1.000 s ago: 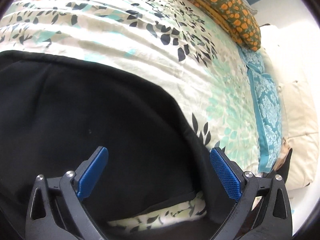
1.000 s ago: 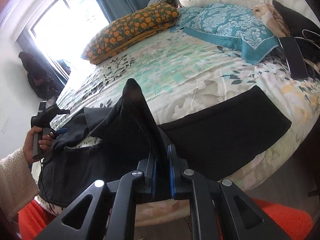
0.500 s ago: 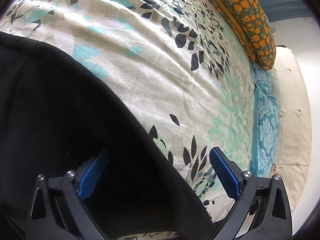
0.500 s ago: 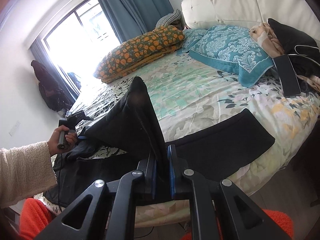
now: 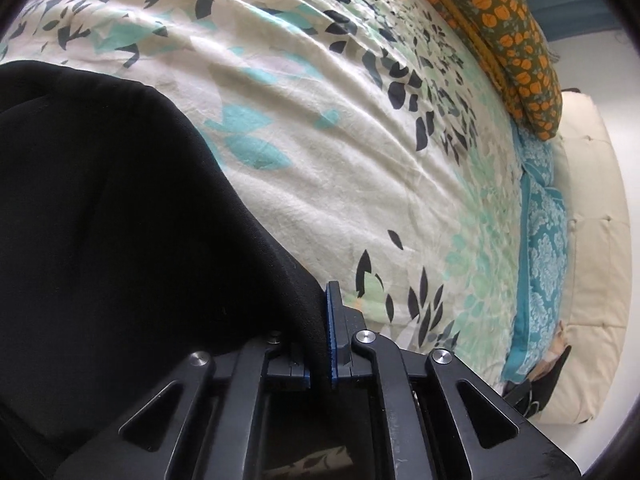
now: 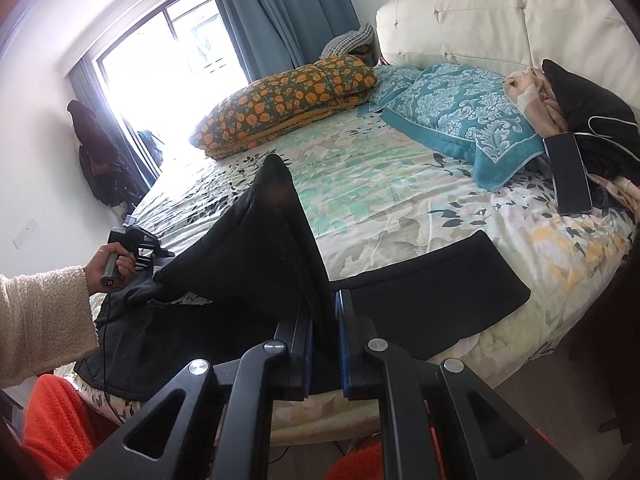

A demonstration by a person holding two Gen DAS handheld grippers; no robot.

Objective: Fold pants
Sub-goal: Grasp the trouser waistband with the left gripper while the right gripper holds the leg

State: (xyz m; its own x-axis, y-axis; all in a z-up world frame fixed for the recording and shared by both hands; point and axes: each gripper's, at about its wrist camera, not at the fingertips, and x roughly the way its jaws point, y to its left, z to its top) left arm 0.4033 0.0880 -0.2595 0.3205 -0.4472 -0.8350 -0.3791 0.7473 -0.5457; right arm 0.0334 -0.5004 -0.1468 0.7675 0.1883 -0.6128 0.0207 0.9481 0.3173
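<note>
**Both claws clamped on the black pants for a fold across the bed**

The black pants (image 6: 420, 300) are spread along the near edge of the bed (image 6: 380, 184), one leg lying flat toward the phone (image 6: 568, 176) and teal pillow (image 6: 460, 116), the other part lifted into a peak. That peak is raised because the right claw (image 6: 324, 340) is closed on a pinch of the fabric and is held above the floral bedspread (image 5: 360, 160), so the cloth hangs free and can be carried over the flat leg.

At the far end, the left claw (image 5: 318, 344) is pinched tight on the pants' edge, the blue pad (image 5: 331, 332) pressed against the fabric. In the right wrist view this claw is seen low over the bedspread in a hand (image 6: 114, 266) with a cream fleece sleeve (image 6: 40, 320). Two grips well apart are presumably taken so that the edge is kept taut and straight. The fold itself is judged not yet made. The orange pillow (image 6: 288, 96) lies well clear.
</note>
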